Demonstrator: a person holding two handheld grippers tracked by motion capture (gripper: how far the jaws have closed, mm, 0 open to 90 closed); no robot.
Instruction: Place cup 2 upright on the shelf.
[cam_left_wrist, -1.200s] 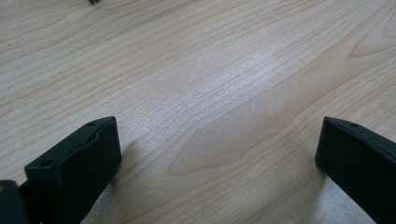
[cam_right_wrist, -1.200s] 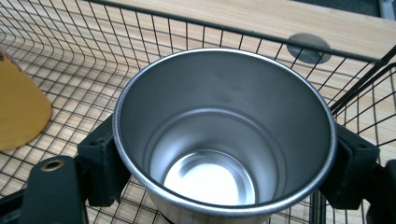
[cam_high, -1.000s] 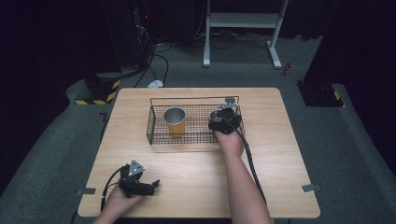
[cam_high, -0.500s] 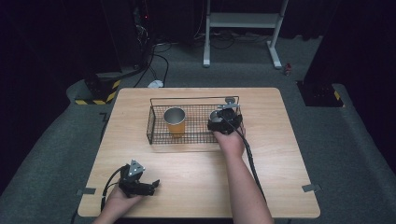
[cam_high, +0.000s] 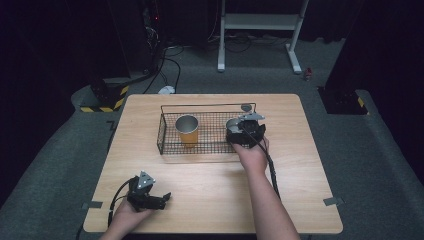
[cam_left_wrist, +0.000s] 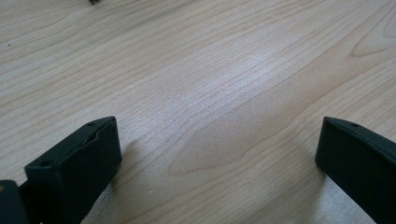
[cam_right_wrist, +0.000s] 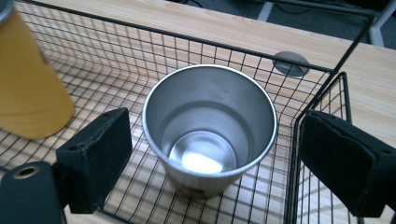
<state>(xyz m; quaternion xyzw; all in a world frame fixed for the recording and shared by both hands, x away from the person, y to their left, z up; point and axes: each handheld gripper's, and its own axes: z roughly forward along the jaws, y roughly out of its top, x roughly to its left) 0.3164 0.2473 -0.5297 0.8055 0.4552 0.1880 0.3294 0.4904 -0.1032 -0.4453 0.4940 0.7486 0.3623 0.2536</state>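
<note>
I had the wire basket (cam_high: 165, 135) on the far half of the table (cam_high: 300, 200) as my landmark. My right gripper (cam_high: 245, 131) hovered over the basket's right end, and in its own view the jaws stood wide apart, one on either side of a steel cup (cam_right_wrist: 210, 133) standing upright on the basket floor; neither pad touched the cup. From above, that cup (cam_high: 233, 123) was mostly hidden under the gripper. The yellow cup (cam_high: 187, 130) stood upright in the basket's left part; in the right gripper view it (cam_right_wrist: 28, 88) was cut off at the frame's edge. Well short of the basket, near the table's front left corner, my left gripper (cam_high: 150, 197) rested low over bare wood, its jaws wide and holding nothing.
</note>
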